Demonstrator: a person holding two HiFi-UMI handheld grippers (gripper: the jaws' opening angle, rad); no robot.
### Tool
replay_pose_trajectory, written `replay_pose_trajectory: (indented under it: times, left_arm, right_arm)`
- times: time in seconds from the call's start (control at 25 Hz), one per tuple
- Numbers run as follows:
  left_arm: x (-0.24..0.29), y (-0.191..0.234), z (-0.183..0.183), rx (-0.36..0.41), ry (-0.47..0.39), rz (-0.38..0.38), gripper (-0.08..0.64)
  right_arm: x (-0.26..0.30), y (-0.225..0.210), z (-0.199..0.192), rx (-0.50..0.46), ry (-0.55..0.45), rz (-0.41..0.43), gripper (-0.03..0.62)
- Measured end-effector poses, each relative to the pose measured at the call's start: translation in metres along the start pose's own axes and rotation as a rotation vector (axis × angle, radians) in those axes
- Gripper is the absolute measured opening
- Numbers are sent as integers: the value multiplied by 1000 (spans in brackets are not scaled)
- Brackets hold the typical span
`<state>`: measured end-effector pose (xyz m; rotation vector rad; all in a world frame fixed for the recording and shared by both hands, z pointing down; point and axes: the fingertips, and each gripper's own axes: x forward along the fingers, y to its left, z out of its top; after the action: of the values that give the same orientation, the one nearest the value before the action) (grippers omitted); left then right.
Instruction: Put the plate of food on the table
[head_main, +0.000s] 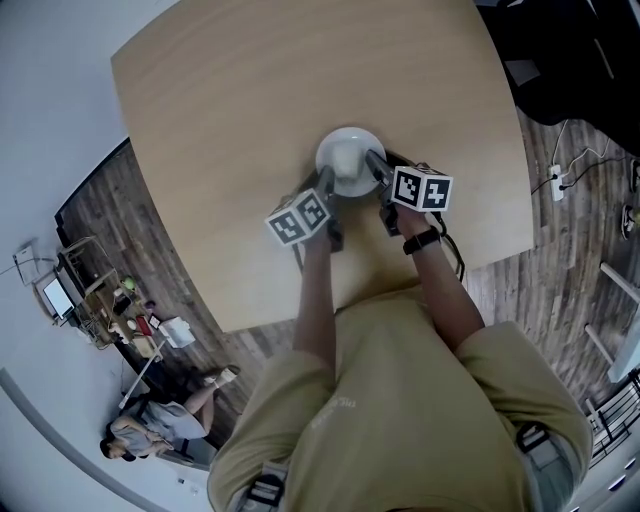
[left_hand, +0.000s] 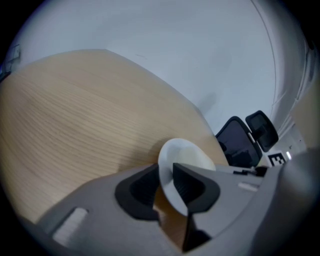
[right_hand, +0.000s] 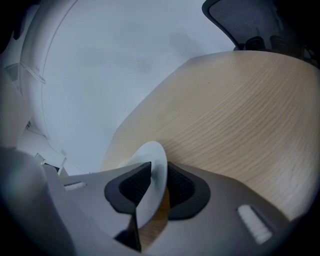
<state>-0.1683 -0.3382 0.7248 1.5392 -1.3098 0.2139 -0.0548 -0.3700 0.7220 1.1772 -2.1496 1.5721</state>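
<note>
Plate (head_main: 350, 158) on table (head_main: 250, 100) — left gripper (left_hand: 165, 181) easing its jaws open around the rim, right gripper (right_hand: 152, 182) clamped on it.

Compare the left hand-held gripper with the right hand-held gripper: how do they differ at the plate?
The left hand-held gripper reaches the plate from its left side, the right hand-held gripper from its right side. The left one's jaws are opening around the rim; the right one's jaws pinch it. Both have the plate's rim between their jaws.
</note>
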Motion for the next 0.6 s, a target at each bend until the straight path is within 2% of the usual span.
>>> replay_pose_trajectory:
  times: [0.12, 0.28, 0.36, 0.48, 0.6]
  left_arm:
    - [2, -2, -2, 2, 4, 11, 83]
    - [1, -1, -1, 8, 3, 24, 88]
    - [-5, 1, 3, 20, -16, 44, 122]
    - [-15, 0, 10, 17, -48, 31, 126]
    - [-25, -2, 17, 23, -78, 11, 127]
  right_arm:
    - [-1, -5, 1, 11, 9, -33, 86]
    - [-3, -6, 4, 1, 26, -36, 110]
    - [-6, -5, 5, -8, 26, -40, 145]
    - [-16, -9, 8, -30, -4, -68, 215]
    - [-29, -13, 14, -105, -45, -100, 238]
